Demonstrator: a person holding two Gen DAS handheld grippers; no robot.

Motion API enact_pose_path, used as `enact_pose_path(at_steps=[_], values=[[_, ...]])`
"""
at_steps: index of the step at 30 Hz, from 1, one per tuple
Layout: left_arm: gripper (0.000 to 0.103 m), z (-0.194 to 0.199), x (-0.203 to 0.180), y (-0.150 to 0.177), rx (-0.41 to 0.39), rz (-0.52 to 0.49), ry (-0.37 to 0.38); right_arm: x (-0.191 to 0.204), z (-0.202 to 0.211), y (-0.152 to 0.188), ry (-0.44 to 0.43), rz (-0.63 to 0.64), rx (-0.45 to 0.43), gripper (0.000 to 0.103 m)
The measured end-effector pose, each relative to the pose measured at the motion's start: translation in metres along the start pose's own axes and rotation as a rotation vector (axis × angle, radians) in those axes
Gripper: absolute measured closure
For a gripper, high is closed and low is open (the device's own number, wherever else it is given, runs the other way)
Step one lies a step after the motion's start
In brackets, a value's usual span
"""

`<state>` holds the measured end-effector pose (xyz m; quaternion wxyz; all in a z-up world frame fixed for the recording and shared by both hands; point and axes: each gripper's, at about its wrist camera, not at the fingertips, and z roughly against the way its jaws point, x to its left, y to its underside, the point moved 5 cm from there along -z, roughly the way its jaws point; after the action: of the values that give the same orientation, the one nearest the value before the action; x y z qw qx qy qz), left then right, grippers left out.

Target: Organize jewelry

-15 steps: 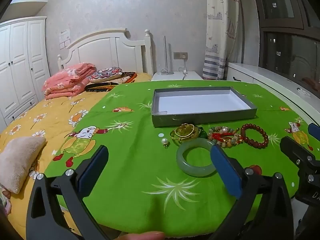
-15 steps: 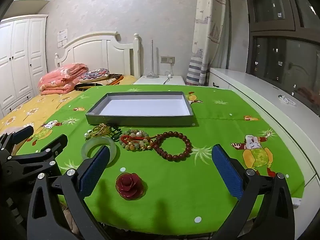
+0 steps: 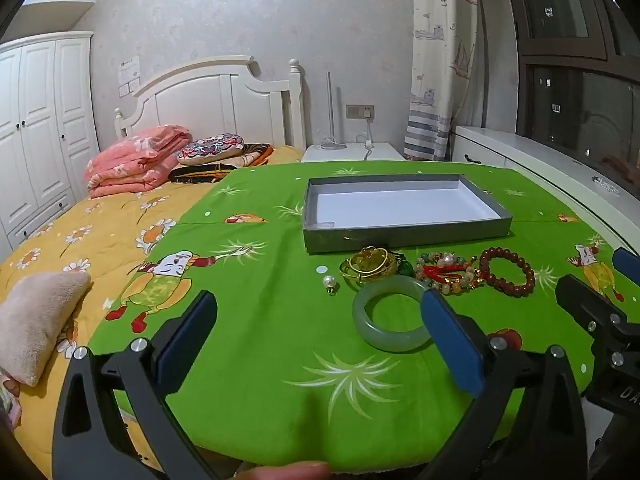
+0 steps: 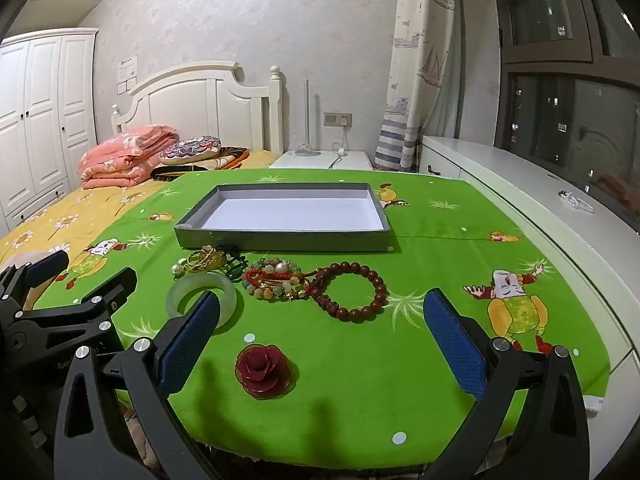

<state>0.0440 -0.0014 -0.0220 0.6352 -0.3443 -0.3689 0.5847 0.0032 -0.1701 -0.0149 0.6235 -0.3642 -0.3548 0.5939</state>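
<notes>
Comparing with half a second ago, we find almost nothing moved: both grippers, left and right, hover spread wide and empty, so sorting hasn't begun. Bangle, beads and gold piece lie before the empty tray. Only our right view shows the rose.

The left black two-finger gripper with blue pads is hovering level, jaws spread wide, gripping nothing. The right black two-finger gripper with blue pads is doing likewise (both are sitting side by side, each visible at the other's frame edge).
</notes>
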Motion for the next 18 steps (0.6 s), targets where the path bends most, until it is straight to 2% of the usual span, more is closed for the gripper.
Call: enact_pose_path(at_steps=[18], values=[[0.004, 0.0082, 0.0017, -0.0019, -0.018, 0.005, 0.008, 0.0023, 0.0024, 0.0005, -0.003, -0.002, -0.001, 0.007]])
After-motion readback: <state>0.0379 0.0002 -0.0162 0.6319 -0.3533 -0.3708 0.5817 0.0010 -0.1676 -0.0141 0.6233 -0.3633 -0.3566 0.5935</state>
